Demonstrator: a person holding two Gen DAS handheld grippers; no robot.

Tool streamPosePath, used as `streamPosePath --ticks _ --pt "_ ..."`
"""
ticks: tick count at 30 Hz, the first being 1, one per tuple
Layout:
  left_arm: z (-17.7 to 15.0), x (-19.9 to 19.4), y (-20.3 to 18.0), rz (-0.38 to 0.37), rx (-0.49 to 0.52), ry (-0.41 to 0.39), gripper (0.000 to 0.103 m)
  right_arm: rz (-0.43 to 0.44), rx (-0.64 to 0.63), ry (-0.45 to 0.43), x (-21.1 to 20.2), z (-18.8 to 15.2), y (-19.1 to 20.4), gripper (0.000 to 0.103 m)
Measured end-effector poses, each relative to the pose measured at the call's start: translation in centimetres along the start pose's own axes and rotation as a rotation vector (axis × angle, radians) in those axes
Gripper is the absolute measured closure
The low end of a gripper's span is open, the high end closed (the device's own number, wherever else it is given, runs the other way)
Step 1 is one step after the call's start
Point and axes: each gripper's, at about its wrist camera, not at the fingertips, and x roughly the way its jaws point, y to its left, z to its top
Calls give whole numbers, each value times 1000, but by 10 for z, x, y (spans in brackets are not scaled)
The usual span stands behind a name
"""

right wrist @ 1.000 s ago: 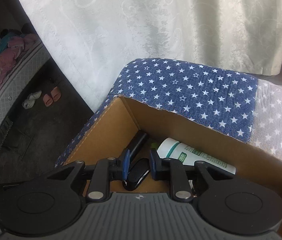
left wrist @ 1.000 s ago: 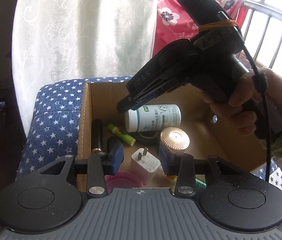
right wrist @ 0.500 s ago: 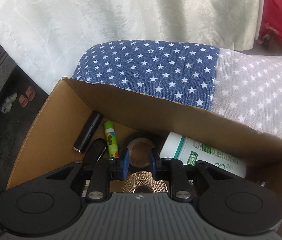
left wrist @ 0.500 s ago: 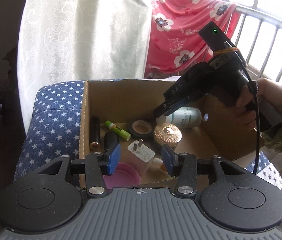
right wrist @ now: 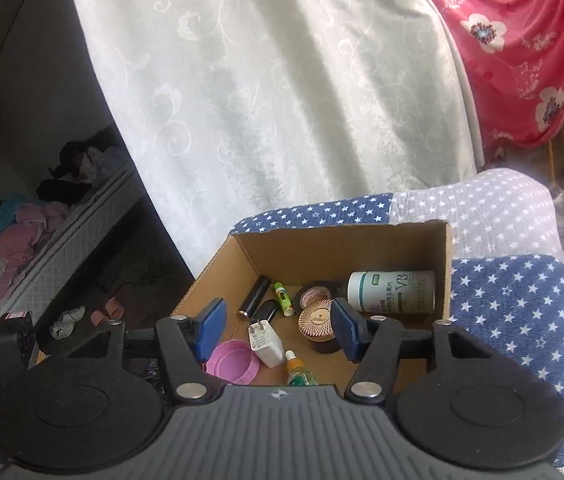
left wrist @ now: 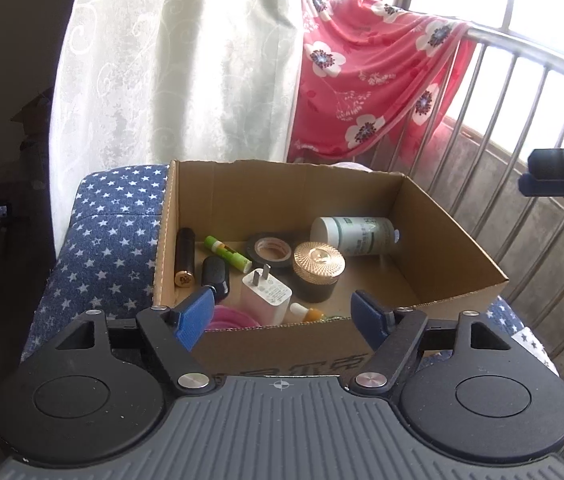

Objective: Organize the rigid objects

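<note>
Left wrist view shows your left gripper (left wrist: pixel 282 312) with jaws just opened and nothing between them, like your right gripper (right wrist: pixel 277 332), because the rigid objects, for example the white bottle (left wrist: pixel 352 236), lie in the cardboard box (left wrist: pixel 454 236).

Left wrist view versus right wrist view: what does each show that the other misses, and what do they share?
Only the left wrist view shows the window railing and the tip of the right gripper at its right edge.

Only the right wrist view shows the bed, the slippers on the floor and the whole green dropper bottle.

Both show the cardboard box, the white bottle, gold-lidded jar, charger, tape roll and pink lid. Both grippers' jaws stand apart, empty, having just opened.
</note>
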Motion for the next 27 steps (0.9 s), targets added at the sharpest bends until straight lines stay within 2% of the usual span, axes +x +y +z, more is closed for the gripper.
streamPosePath --ticks 2,4,6,8,12,16,20,27 --pt "-4 -7 -3 -1 -5 -19 2 -31 -33 -73 -37 -12 13 25" --pt "-10 -14 -5 4 -4 -37 0 -69 -44 -133 -60 -28 23 0" --pt "-16 -16 -8 27 3 -31 0 -123 -33 -161 -65 -49 27 0" --pt "-22 -18 -10 53 8 -18 0 -180 -5 -153 -55 -70 28 0" --pt "-32 -20 -14 120 20 14 0 -312 34 -147 -22 -106 29 0" --pt "-35 -13 -19 220 35 54 0 -420 -19 -116 18 -121 44 0" --pt "-36 -6 -20 272 30 81 0 -448 -67 -62 47 -124 58 0" --pt "-35 1 -15 304 -15 123 0 -445 -80 -65 56 -122 66 0"
